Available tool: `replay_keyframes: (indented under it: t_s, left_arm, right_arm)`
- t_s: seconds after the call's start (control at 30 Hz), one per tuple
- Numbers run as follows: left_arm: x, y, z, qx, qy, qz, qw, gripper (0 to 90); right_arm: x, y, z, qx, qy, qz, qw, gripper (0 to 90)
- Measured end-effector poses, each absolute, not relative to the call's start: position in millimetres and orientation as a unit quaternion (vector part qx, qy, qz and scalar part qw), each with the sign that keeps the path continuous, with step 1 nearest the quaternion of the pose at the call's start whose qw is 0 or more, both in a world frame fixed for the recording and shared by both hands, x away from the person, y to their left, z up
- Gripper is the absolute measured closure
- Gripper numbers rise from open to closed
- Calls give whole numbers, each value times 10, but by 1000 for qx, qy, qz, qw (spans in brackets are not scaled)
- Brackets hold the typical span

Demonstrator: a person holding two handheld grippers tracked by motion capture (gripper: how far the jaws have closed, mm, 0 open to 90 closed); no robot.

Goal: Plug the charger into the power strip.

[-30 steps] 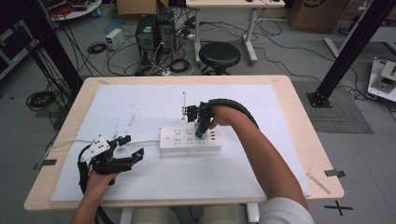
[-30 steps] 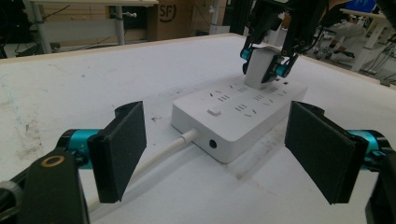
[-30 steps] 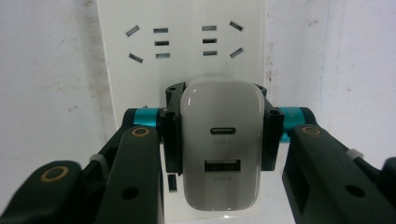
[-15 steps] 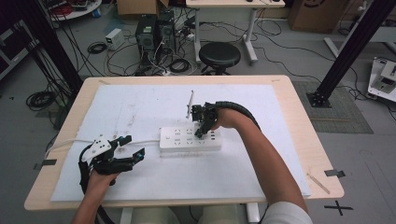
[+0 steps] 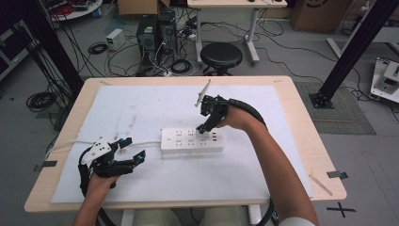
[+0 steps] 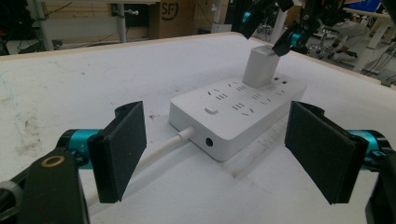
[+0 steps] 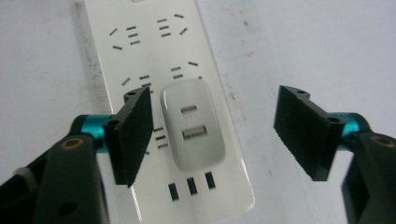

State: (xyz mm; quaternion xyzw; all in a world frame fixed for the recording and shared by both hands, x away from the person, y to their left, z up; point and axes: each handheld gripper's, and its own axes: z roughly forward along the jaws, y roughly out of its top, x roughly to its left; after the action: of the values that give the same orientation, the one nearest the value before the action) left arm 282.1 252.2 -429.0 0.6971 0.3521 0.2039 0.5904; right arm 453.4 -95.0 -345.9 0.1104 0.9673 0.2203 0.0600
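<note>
One table [image 5: 301, 136] carries one white mat [image 5: 155, 113], and on the mat lies one power strip [image 5: 190, 140]. One charger [image 7: 192, 123] sits plugged into the strip near its USB end. Two grippers: the right gripper [image 5: 205, 123] hangs over the charger, jaws just opened and clear of it; the left gripper [image 5: 126, 151] rests left of the strip, jaws apart and empty.

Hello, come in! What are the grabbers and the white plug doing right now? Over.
Right gripper just opened, above the charger. Charger plugged into power strip. Left gripper open, empty. Nothing blocking.
</note>
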Motion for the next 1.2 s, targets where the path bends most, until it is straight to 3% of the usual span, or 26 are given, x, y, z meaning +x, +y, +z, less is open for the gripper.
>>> replay_keyframes:
  t_s: [0.6,1.2]
  left_arm:
    - [2792,2531,-4245,693,347,207,597,208]
    - [2767,2590,-4178,692,342,220,597,208]
  right_arm:
    - [4115,-1728,-3288,232,924,284,109,221]
    - [3642,-2305,-3391,295,901,289,133,221]
